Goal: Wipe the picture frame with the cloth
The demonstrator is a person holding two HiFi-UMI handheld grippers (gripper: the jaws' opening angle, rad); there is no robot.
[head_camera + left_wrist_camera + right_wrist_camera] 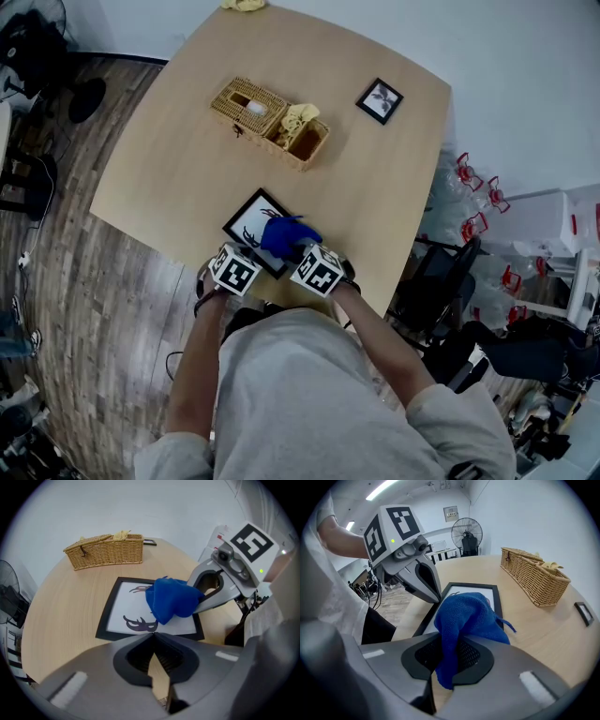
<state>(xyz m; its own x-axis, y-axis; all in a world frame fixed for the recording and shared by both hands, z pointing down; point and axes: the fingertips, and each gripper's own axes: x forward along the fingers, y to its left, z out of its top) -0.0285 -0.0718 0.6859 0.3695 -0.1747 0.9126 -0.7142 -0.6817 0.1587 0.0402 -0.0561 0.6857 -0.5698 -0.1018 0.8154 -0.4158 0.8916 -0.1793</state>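
Note:
A black picture frame (246, 220) with a white print lies flat near the table's front edge. A bunched blue cloth (289, 232) rests on the frame's right part, and my right gripper (298, 246) is shut on it. In the right gripper view the cloth (466, 616) spills out from between the jaws onto the frame (497, 597). My left gripper (251, 251) is shut with nothing between its jaws, its tips down at the frame's near left edge. In the left gripper view, the frame (122, 616) lies just ahead, with the cloth (171, 599) and the right gripper (199, 604) over it.
A wicker basket (270, 120) holding yellowish cloth stands mid-table. A small black frame (380, 100) lies at the far right, and a yellow cloth (244, 5) at the far edge. The table's front edge (187, 267) runs just below the grippers. Clutter crowds the floor at the right.

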